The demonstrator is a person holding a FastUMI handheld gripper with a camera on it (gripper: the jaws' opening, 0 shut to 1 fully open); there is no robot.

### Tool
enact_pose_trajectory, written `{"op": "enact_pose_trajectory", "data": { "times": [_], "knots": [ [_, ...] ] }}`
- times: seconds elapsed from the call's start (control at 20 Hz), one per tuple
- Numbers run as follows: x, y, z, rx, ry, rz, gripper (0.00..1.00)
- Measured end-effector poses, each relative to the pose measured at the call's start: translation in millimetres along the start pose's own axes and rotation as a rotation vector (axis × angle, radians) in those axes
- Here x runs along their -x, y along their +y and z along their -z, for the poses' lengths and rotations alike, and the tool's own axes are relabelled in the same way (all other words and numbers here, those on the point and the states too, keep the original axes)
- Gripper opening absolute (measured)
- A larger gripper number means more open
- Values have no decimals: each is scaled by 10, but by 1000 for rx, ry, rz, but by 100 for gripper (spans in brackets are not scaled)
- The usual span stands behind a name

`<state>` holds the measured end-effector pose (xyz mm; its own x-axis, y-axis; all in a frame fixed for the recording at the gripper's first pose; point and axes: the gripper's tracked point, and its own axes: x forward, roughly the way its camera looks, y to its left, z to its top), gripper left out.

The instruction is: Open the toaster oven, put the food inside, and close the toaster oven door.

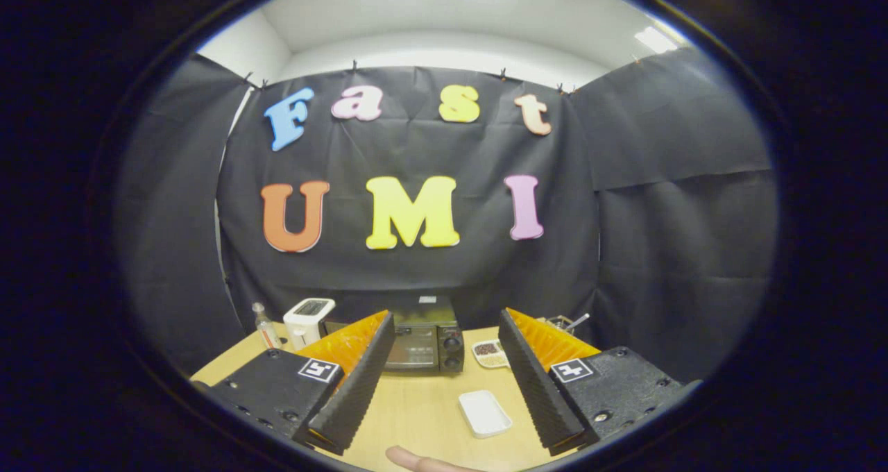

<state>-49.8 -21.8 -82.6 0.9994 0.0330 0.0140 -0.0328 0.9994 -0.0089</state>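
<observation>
Toaster oven (423, 339): stood door shut at the table's (416, 406) far edge, beyond the gripper (440, 333), whose fingers were spread wide, holding nothing. Left: white toaster (308, 319), clear bottle (263, 326). Right: food dish (490, 353). Nearer: empty white tray (485, 413); a fingertip (416, 460).

Toaster oven (423, 340): left end hidden behind the left finger (354, 382); door state and contents too small to tell. Dish (490, 353): right rim covered by the right finger (538, 382), its dark contents too small to identify; metal item (570, 323) behind that finger mostly hidden. Fingertip (416, 461): cut off at the table's near edge; gripper (444, 323) fingers spread wide, their bases cut off.
</observation>
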Motion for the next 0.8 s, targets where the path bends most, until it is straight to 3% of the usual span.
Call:
{"op": "enact_pose_trajectory", "data": {
  "times": [0.3, 0.5, 0.8],
  "knots": [
    [622, -312, -580, 128, -150, 61, 96],
    [757, -227, -596, 146, -175, 16, 97],
    [733, -433, -464, 147, -142, 30, 99]
  ]
}}
